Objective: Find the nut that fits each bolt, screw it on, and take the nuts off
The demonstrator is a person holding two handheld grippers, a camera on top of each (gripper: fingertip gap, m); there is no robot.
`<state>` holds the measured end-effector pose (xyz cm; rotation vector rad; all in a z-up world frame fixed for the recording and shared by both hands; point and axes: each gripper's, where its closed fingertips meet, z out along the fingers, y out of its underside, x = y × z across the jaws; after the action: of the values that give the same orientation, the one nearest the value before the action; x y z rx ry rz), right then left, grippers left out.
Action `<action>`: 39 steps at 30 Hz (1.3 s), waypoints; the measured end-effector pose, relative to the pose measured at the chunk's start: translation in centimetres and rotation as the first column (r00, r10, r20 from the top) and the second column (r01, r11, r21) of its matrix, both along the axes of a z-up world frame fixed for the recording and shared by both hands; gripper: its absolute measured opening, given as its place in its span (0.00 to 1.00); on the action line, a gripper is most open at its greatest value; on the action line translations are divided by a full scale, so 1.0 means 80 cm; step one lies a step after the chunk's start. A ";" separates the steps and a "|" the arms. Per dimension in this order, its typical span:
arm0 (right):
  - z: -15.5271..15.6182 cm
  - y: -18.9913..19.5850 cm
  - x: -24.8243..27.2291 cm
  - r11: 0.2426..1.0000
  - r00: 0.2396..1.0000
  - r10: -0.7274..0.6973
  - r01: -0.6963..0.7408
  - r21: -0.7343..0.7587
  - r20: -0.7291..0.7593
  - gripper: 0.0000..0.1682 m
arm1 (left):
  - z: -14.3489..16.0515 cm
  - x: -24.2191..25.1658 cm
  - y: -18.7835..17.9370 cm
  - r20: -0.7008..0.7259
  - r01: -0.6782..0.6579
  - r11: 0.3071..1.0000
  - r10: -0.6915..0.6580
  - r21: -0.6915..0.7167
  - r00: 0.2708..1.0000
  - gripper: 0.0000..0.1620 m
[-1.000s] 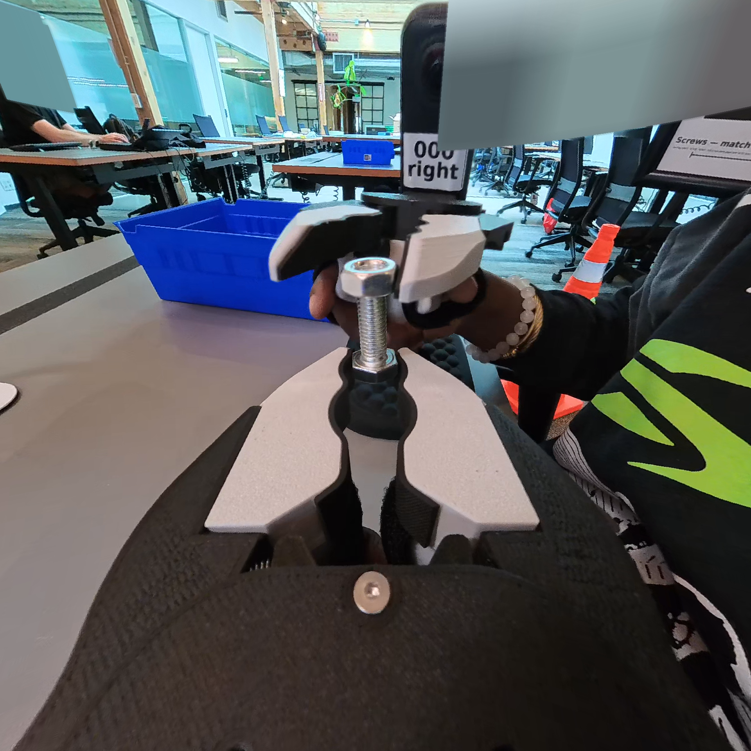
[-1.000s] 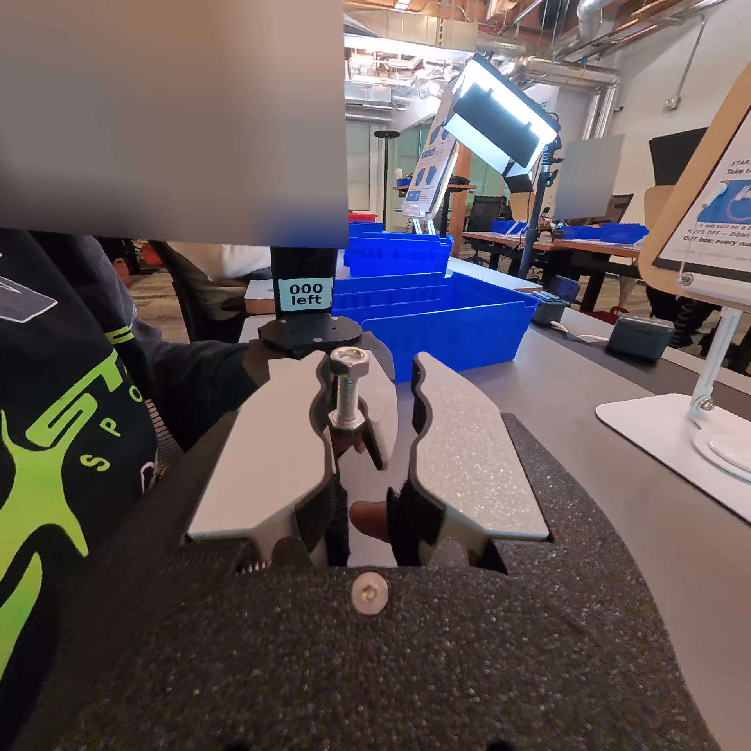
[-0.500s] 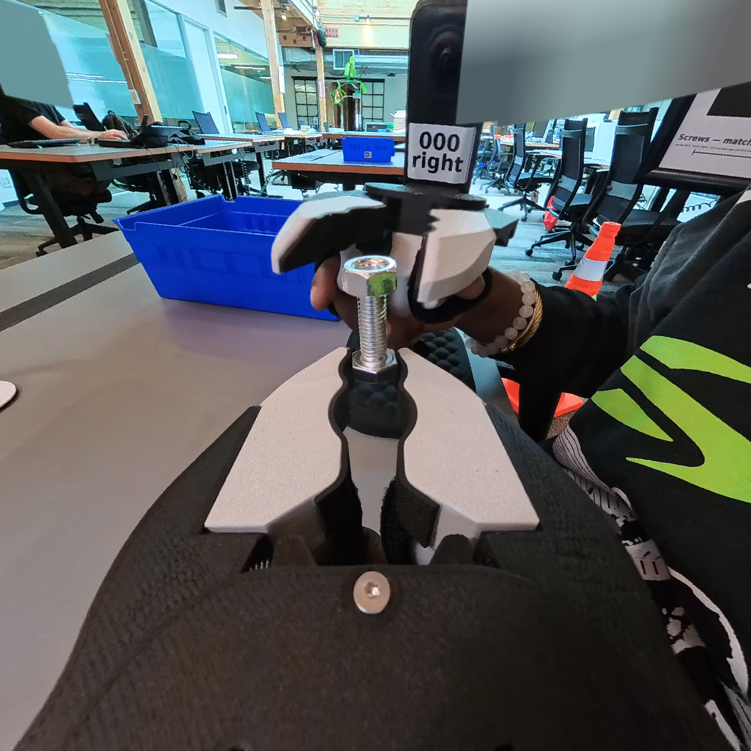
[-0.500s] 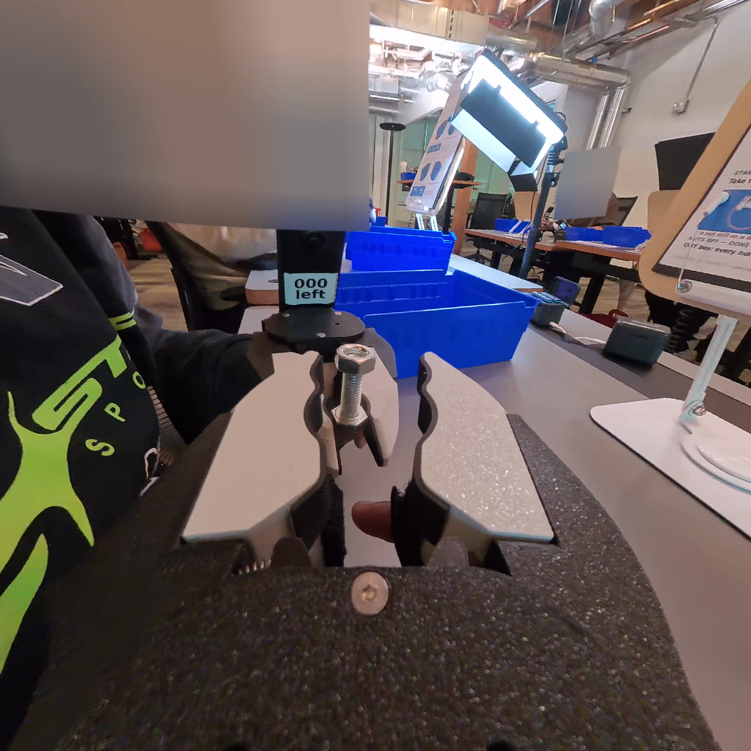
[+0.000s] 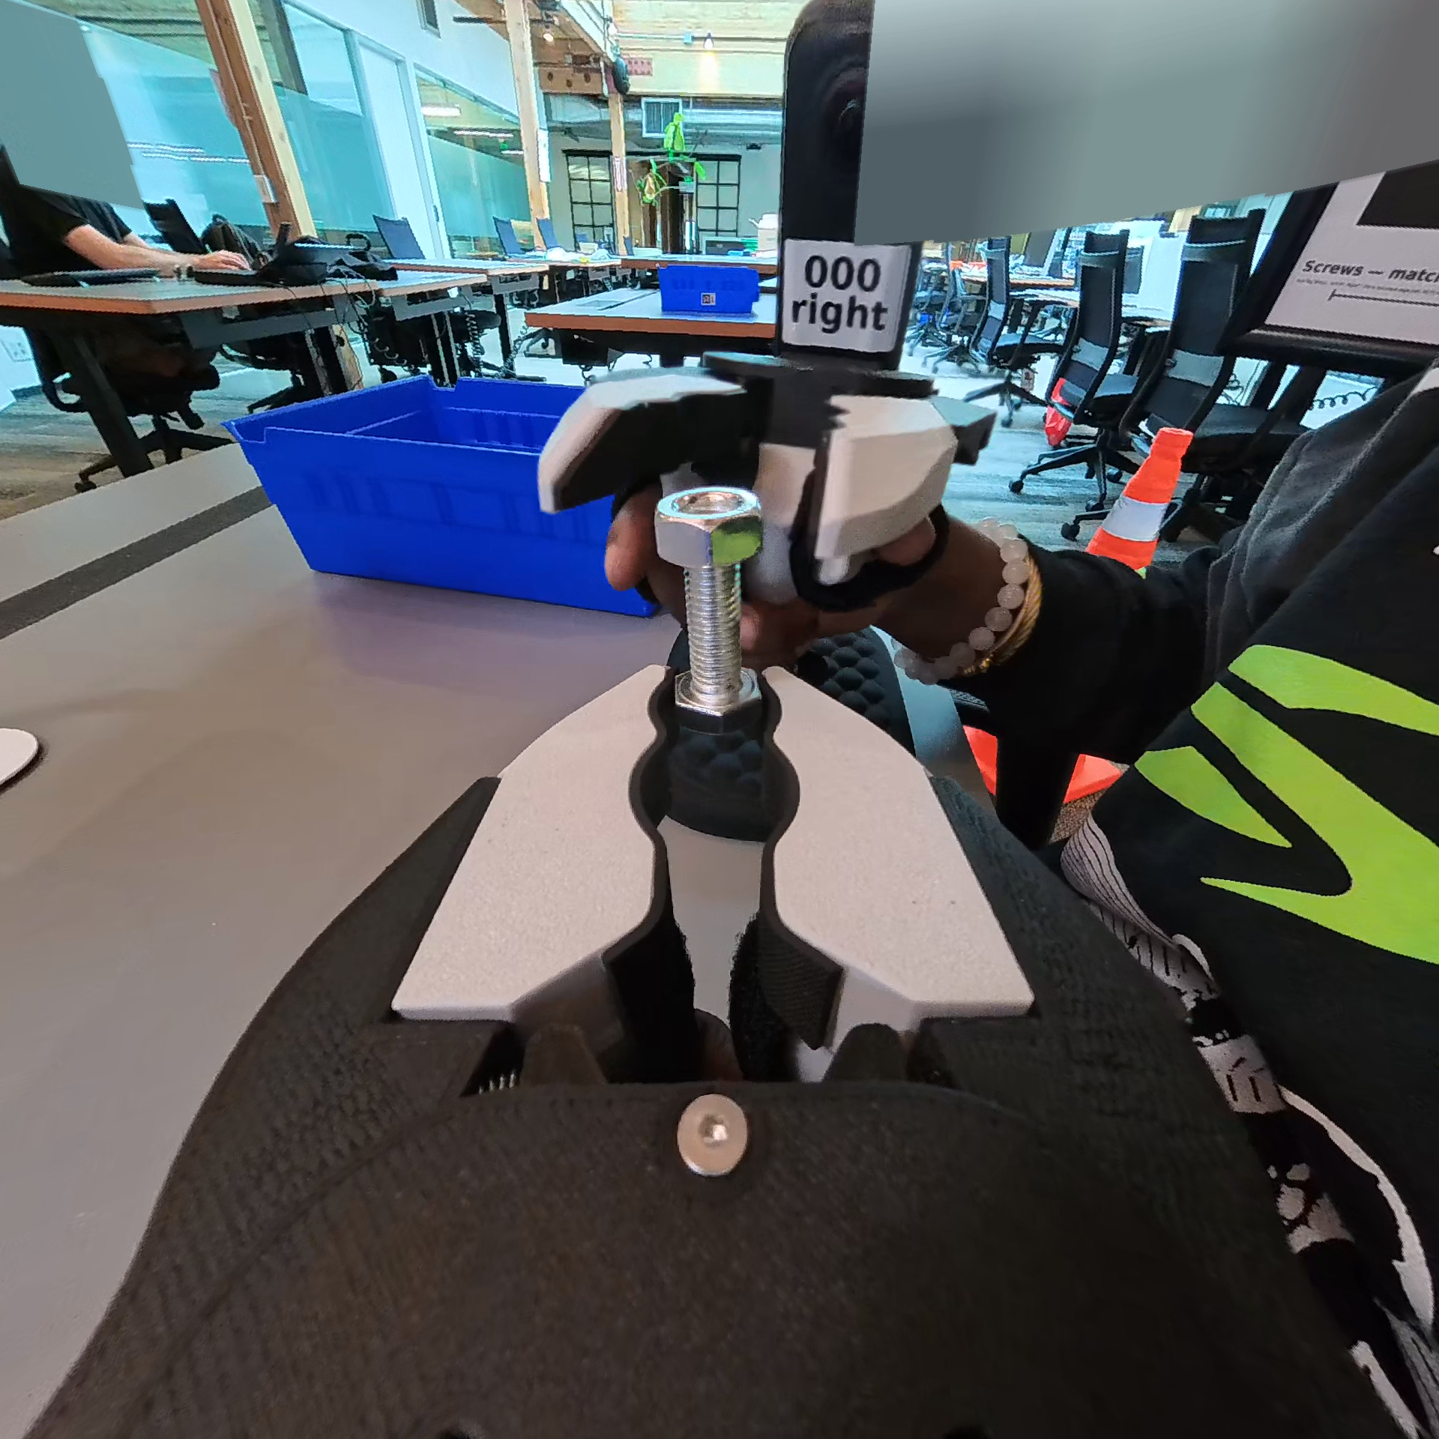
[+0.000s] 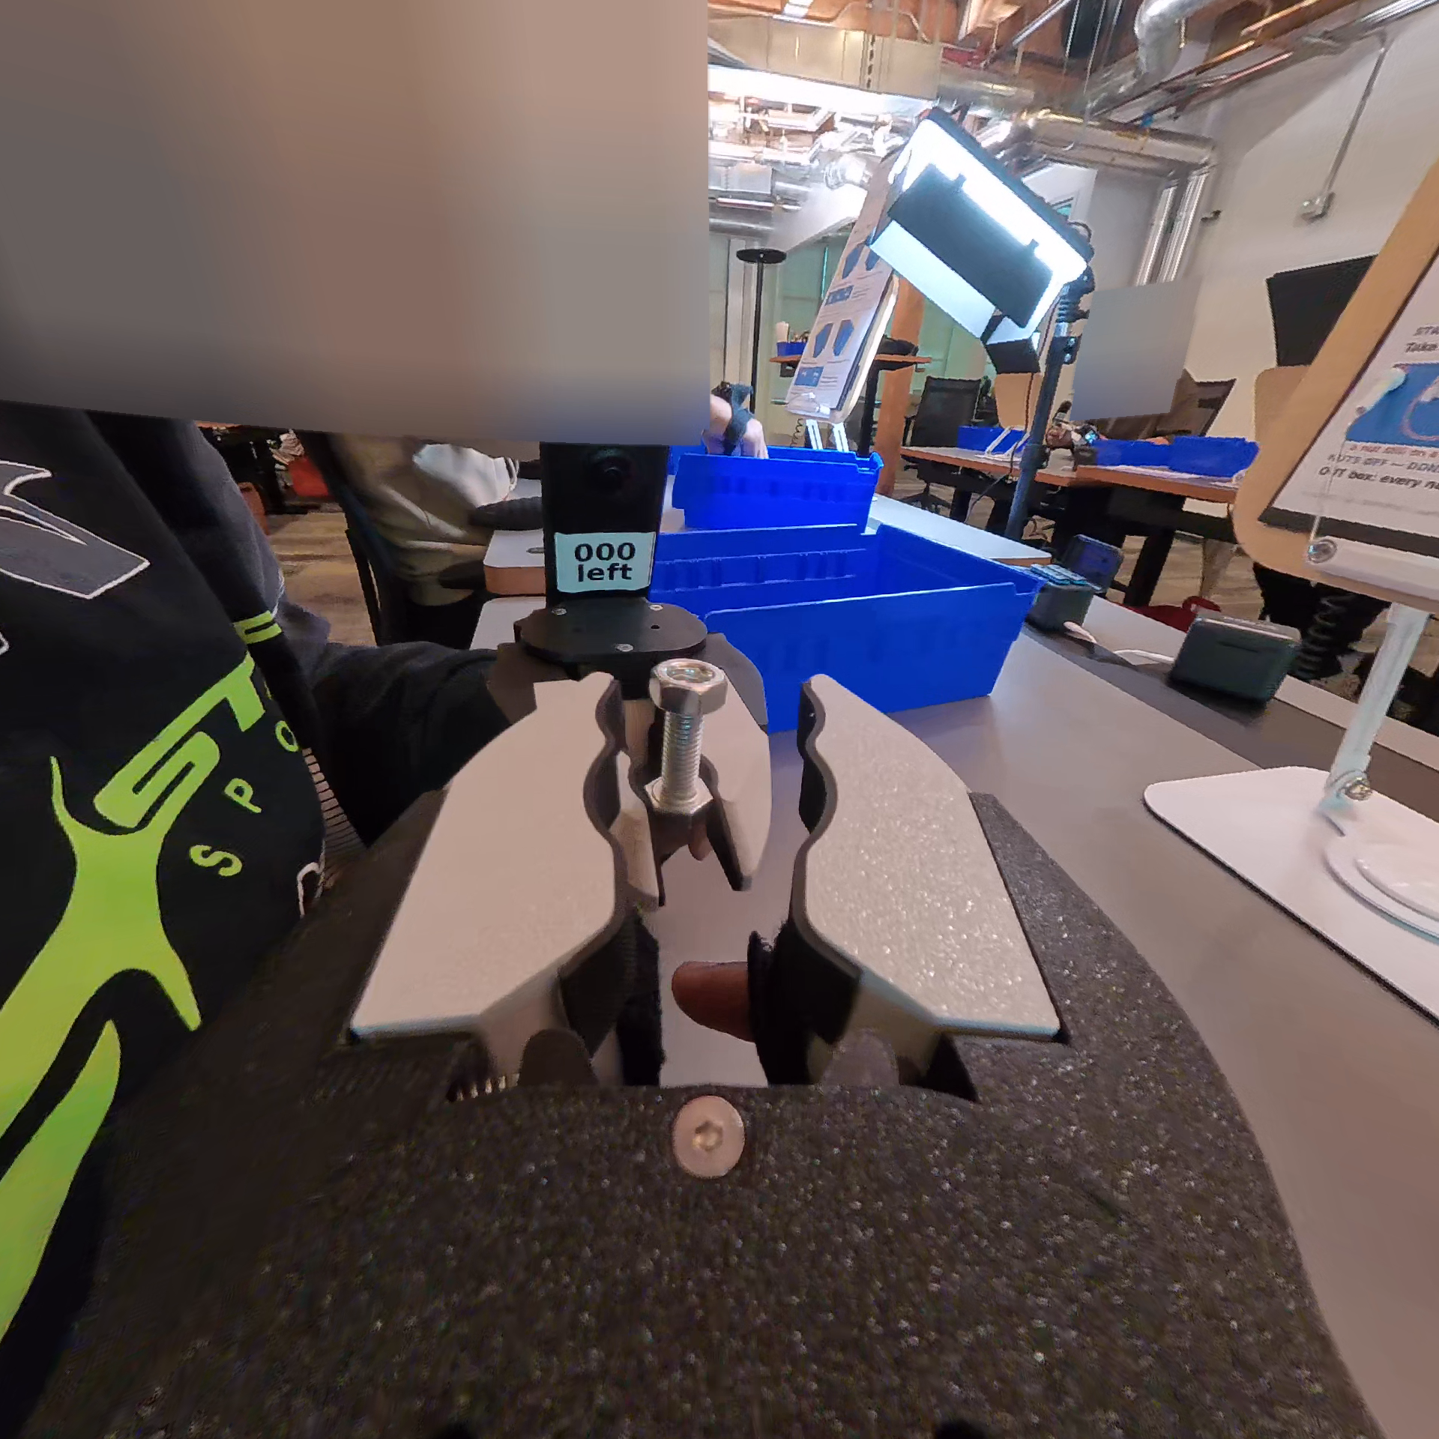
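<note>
Clamping the bolt [image 5: 712,615] upright, left tongs [image 5: 715,701] clenched; right tongs [image 6: 705,747] released beside it.

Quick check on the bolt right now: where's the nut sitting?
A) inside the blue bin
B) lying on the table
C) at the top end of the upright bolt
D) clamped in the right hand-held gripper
C: the nut sits at the top of the upright bolt, whose hex head the left hand-held gripper clamps, while the right hand-held gripper stands open.
</note>
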<state>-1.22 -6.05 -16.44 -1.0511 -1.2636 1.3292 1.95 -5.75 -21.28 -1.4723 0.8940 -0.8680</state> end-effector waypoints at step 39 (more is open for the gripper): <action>-0.001 0.013 0.009 0.999 0.999 -0.033 0.033 0.005 -0.002 0.23 | 0.000 0.001 -0.001 -0.004 0.002 1.000 -0.002 0.004 1.000 0.11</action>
<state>-0.50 -4.98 -16.49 -1.0631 -1.2426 1.3013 1.99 -5.82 -21.29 -1.4706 0.8997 -0.8649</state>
